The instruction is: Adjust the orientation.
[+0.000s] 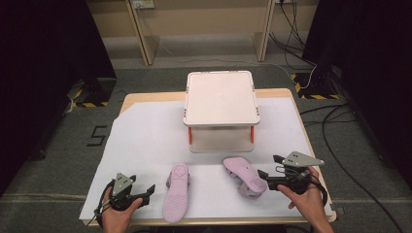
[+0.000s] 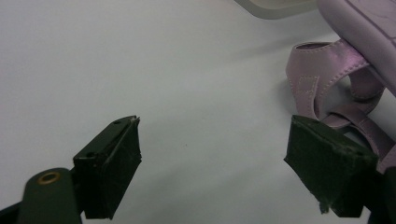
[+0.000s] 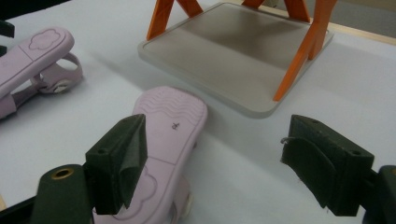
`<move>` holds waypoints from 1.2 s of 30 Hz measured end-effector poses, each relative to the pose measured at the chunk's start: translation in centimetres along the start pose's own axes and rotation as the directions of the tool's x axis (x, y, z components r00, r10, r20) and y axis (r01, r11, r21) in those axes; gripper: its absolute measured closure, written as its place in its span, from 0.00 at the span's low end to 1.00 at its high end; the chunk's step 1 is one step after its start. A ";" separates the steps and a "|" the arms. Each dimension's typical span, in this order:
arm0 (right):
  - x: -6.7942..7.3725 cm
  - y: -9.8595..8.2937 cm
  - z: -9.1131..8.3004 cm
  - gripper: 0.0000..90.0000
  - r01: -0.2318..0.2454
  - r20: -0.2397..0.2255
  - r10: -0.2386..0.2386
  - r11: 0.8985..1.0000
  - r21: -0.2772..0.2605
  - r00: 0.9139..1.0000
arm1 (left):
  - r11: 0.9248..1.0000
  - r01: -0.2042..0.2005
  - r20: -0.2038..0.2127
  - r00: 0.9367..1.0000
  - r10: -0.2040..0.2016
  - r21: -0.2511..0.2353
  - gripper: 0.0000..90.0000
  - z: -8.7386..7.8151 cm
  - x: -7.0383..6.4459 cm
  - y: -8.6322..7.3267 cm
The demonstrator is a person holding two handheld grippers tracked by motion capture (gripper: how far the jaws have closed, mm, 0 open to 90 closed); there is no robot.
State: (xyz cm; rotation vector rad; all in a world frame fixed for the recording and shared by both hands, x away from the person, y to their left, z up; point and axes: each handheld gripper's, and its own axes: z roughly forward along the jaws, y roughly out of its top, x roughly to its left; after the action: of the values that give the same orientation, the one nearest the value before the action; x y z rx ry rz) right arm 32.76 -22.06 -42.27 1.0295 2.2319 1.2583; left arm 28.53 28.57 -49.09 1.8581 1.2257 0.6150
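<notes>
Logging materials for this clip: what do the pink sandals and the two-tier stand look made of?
Sandals: soles up, likely moulded rubber or foam, matte, with wavy tread; straps look like satiny synthetic with visible stitching. Stand: smooth off-white trays, orange posts, probably plastic.

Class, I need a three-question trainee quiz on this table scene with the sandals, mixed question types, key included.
1. True or false: both pink sandals, the left sandal and the right sandal, lie sole up.
2. Which tongs are nearer the right sandal: A, left tongs, or B, right tongs?
3. Fill in: the two-tier rack has ____ legs.

Key: 1 true; 2 B; 3 orange.
</notes>
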 end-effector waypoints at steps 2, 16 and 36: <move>-0.1 0.1 -0.1 0.24 -0.007 -0.004 0.007 1.000 -0.002 1.000 | 1.000 0.000 0.000 1.000 0.000 0.000 0.19 0.0 0.0 0.0; 0.9 -0.7 3.4 0.27 0.058 -0.063 -0.047 0.982 0.180 0.997 | 1.000 -0.004 0.005 1.000 0.004 -0.010 0.19 0.0 0.0 0.1; 0.7 -1.0 3.2 0.45 0.196 0.026 -0.209 0.948 0.249 0.978 | 1.000 -0.004 0.010 1.000 0.004 -0.013 0.19 0.0 -0.1 0.1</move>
State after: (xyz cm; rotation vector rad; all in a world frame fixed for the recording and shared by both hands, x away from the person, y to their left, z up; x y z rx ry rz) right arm 33.91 -20.04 -44.75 0.8771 2.4246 0.8752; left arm 28.53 28.49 -49.01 1.8515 1.2089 0.6137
